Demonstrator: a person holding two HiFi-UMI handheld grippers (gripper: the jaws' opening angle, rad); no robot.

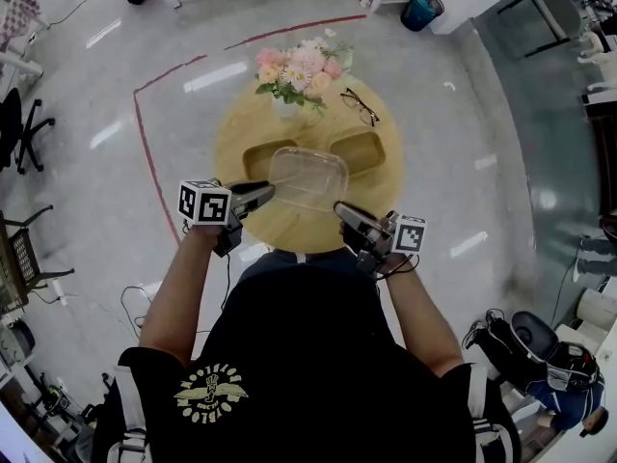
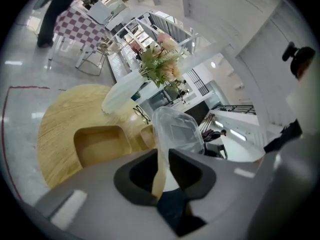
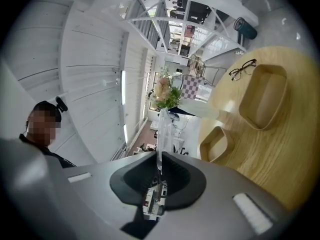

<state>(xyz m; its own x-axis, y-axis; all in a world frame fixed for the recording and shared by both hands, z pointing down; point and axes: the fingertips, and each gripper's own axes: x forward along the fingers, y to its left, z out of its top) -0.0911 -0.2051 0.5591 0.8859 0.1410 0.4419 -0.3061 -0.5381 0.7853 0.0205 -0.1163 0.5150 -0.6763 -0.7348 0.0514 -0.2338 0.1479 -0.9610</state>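
Clear plastic container (image 1: 308, 177) in left gripper (image 1: 267, 192) and right gripper (image 1: 339, 208), over wooden trays (image 1: 360, 150).

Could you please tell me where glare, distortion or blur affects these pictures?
Head view: bright glare patches on the glossy grey floor, bent edges. Left gripper view: black round vignette; the close left claw looks soft beside the clear plastic lid. Right gripper view: white wall panels bow strongly.

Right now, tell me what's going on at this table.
A person holds a gripper in each hand. The left gripper and the right gripper are each shut on opposite edges of a clear plastic container, held up over the round wooden table. Two empty wooden trays lie beneath it; a vase of flowers and a pair of glasses sit farther back.
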